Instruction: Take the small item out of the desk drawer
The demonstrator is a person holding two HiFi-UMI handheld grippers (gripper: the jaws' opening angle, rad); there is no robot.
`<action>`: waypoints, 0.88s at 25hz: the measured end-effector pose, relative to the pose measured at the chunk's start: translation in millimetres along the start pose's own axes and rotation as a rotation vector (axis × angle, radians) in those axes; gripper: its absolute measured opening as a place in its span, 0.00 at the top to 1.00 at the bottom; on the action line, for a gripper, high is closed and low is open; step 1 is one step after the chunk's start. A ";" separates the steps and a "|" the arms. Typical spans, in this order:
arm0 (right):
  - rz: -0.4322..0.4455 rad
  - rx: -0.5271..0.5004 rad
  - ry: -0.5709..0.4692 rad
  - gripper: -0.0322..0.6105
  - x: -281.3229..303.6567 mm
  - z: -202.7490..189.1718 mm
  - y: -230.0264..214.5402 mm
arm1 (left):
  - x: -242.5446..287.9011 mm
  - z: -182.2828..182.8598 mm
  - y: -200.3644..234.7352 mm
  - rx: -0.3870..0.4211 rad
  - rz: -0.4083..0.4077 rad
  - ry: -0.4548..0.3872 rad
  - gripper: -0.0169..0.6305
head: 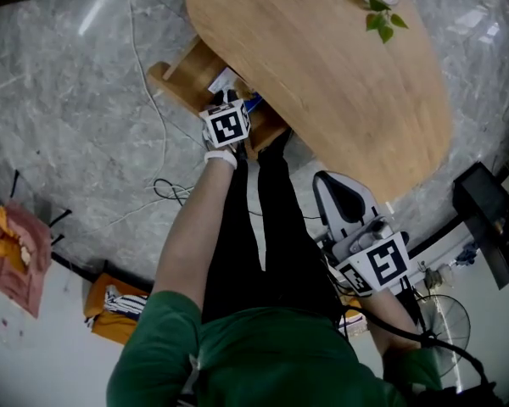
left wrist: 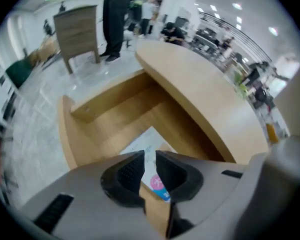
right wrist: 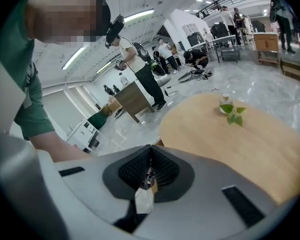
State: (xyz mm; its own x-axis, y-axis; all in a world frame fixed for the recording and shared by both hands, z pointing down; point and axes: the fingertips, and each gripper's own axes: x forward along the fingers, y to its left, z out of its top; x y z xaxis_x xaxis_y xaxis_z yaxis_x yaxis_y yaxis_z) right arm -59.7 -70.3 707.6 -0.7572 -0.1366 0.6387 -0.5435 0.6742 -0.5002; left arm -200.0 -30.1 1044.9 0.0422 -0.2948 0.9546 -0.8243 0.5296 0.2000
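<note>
Steeply down into the pulled-out desk drawer (head: 180, 76) with the left gripper (head: 232, 100), bare forearm (head: 195, 219) stretched forward from a green sleeve (head: 153, 346). Shows in the head view as little more than a marker cube (head: 226, 125) over the drawer's inner end, right at the edge of the oval wooden desk (head: 322, 66). Finds the small item (left wrist: 158, 183) flat on the drawer floor: a white packet with a round pink mark and a blue patch (visible from above too, as a pale scrap just beside the cube). Looks along that gripper's two ribbed pads (left wrist: 127, 171), parted by a slim gap directly over the packet, with the pink mark showing between them. Probably not pinching it, only straddling it, though hard to be sure at this angle. Past the jaws, takes in the drawer's bare wooden bottom and low side wall, and the desk top overhanging on the right.

Holds the right gripper (head: 329, 185) low on the other side, well apart from the drawer, next to dark trousers (head: 271, 227). Clenched tight there, pads meeting tip to tip in the right gripper view. Points out across the desk top toward a small leafy plant (right wrist: 234, 115) near the far rim. Beneath it all, grey marble floor (head: 85, 100) with a loose cable (head: 163, 189) trailing beside the left arm.
</note>
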 end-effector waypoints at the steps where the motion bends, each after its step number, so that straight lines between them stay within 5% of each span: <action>1: 0.002 0.000 -0.006 0.91 -0.3 0.7 -0.1 | -2.5 14.4 -1.2 0.129 -0.008 -0.034 0.85; 5: 0.009 0.020 -0.021 0.91 -4.4 -2.8 -0.5 | 1.4 37.7 -7.1 0.662 -0.107 -0.033 0.85; 8: 0.011 0.032 -0.023 0.91 -4.4 -8.2 0.0 | 16.7 36.1 1.3 0.845 -0.173 0.077 0.81; 15: -0.005 0.065 -0.033 0.91 -4.4 -21.7 -6.2 | 41.5 23.5 13.7 0.972 -0.299 0.267 0.70; 22: -0.027 0.103 -0.038 0.91 -1.9 -35.4 -9.1 | 52.8 8.2 13.6 0.867 -0.452 0.430 0.78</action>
State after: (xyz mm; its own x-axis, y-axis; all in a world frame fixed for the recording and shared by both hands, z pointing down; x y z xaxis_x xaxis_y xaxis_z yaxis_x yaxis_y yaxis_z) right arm -40.5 -50.5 731.7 -0.7538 -0.1824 0.6313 -0.5968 0.5922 -0.5415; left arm -213.6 -45.0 1096.2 0.5004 0.0725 0.8627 -0.7954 -0.3550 0.4912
